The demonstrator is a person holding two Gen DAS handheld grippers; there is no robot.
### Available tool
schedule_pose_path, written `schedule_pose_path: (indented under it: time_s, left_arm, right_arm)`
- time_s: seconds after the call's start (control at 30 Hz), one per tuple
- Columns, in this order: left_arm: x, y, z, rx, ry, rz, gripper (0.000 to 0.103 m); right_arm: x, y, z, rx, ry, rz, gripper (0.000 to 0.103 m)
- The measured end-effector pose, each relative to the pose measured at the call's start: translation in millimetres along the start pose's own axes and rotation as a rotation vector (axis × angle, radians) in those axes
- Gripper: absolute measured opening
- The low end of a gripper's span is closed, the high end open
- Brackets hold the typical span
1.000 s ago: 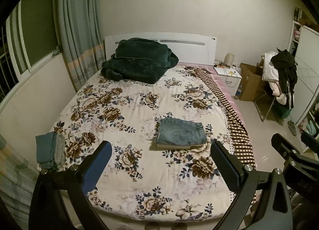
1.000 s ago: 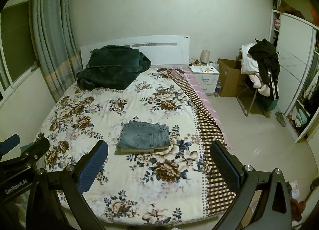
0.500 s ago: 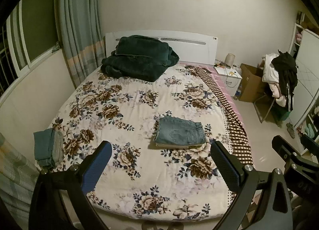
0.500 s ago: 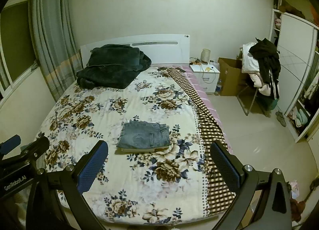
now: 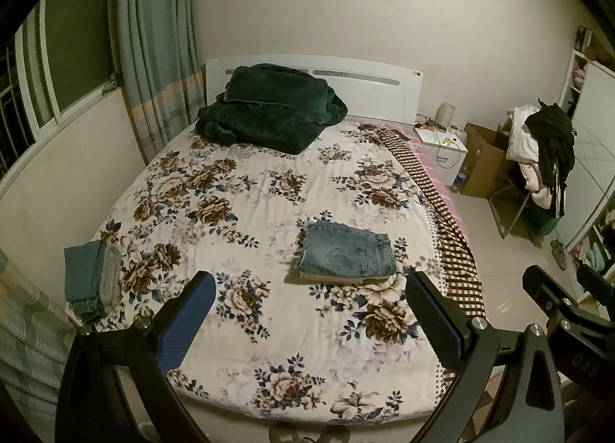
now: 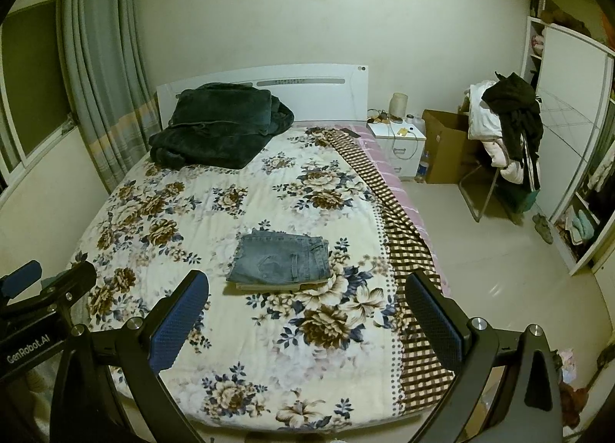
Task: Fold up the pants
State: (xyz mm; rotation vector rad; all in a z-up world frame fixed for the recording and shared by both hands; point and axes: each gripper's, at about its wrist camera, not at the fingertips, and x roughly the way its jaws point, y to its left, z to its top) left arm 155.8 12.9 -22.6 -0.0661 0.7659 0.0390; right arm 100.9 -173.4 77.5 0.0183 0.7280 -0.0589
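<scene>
A pair of blue jeans [image 5: 348, 253] lies folded into a neat rectangle on the floral bedspread [image 5: 246, 212], right of the bed's middle; it also shows in the right wrist view [image 6: 282, 261]. My left gripper [image 5: 307, 322] is open and empty, held back above the foot of the bed, well short of the jeans. My right gripper [image 6: 307, 322] is open and empty too, at the same distance. The right gripper's body shows at the right edge of the left wrist view [image 5: 569, 312].
A second folded denim piece [image 5: 90, 279] lies at the bed's left edge. A dark green blanket [image 5: 269, 112] is piled at the headboard. A nightstand [image 6: 398, 147], cardboard box [image 6: 446, 143], a clothes-laden chair [image 6: 507, 135] and shelving stand to the right.
Both grippers have drawn back and up a little from the bed, so more of the bed's foot shows. The folded jeans have not moved.
</scene>
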Motion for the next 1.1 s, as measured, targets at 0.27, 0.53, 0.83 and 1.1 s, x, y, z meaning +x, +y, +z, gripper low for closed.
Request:
schedule_pose_path:
  time_s: [0.27, 0.53, 0.83, 1.1]
  left_arm:
    - [0.4, 1.6, 0.9, 0.0, 0.001, -0.001, 0.101]
    - [-0.9, 0.5, 0.4, -0.001, 0.001, 0.0, 0.101]
    - [-0.5, 0.8, 2.3, -0.002, 0.002, 0.001, 0.101]
    - [-5.2, -2.4, -5.4, 0.002, -0.012, 0.0, 0.101]
  right_arm:
    - [7.5, 2.6, -9.4, -0.002, 0.015, 0.007, 0.103]
    - [9.8, 1.1, -7.5, -0.001, 0.024, 0.006, 0.103]
    - [8.1, -1.6, -10.5, 0.0, 0.022, 0.005, 0.103]
    - [8.4, -2.3, -8.7, 0.0, 0.022, 0.006, 0.103]
